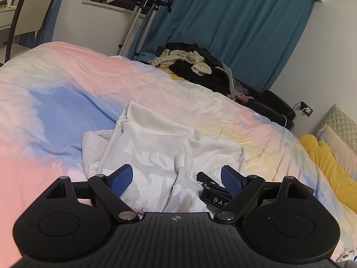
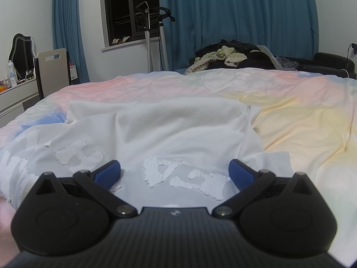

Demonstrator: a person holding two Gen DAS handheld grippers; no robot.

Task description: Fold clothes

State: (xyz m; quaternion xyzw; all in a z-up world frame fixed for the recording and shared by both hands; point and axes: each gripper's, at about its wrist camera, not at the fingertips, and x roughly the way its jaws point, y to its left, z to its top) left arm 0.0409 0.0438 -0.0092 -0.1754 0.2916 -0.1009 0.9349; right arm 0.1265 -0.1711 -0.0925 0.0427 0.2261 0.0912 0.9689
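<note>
Two tools are seen low over a white garment (image 2: 178, 129) crumpled on the bed (image 2: 301, 120). The left tool (image 1: 176, 178) and the right tool (image 2: 175, 172) are both spread wide, nothing gripped. Farther off, a dark clothes pile (image 2: 241, 55) is noted before blue curtains (image 2: 234, 15).

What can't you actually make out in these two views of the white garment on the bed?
- White garment, right wrist view: its near edge is hidden behind the right gripper body.
- Same garment, left wrist view: the textured lettering is crumpled and cut off by the left gripper, so it cannot be read.
- Dark clothes pile: too far away to tell the separate items.
</note>
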